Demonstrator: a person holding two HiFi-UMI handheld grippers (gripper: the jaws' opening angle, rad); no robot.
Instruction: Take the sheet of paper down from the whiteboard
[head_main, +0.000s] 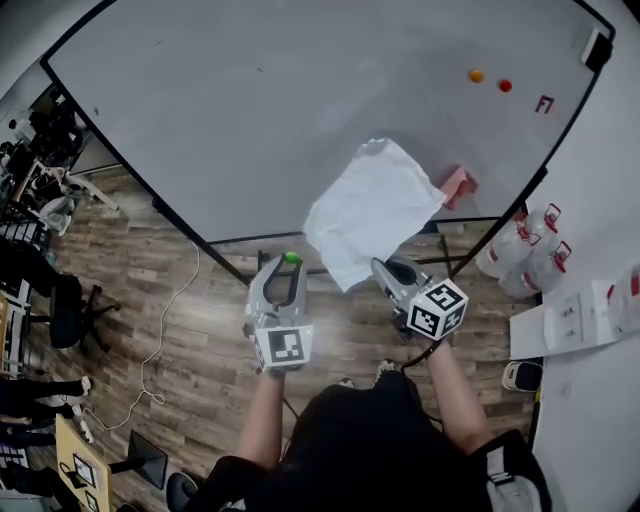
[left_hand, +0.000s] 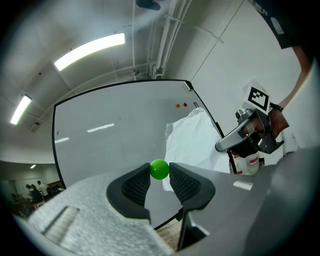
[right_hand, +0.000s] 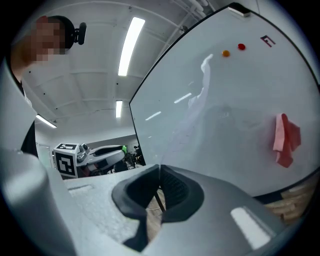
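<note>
The white sheet of paper (head_main: 372, 208) hangs crumpled in front of the whiteboard (head_main: 250, 120), with no magnet on it. My right gripper (head_main: 378, 266) is shut on the sheet's lower edge. In the right gripper view the sheet (right_hand: 196, 107) rises edge-on from the closed jaws of that gripper (right_hand: 159, 176). My left gripper (head_main: 291, 262) is to the left of the sheet, shut on a small green magnet (head_main: 291, 257). The left gripper view shows the magnet (left_hand: 159, 169) pinched between that gripper's pads (left_hand: 137, 184), with the sheet (left_hand: 192, 142) and the right gripper (left_hand: 235, 140) beyond.
An orange magnet (head_main: 476, 75) and a red magnet (head_main: 505, 86) sit at the board's upper right, near a red mark (head_main: 543, 104). A pink cloth (head_main: 458, 185) hangs on the board by the sheet. Bottles (head_main: 522, 250) stand at the right, and a chair (head_main: 70, 310) at the left.
</note>
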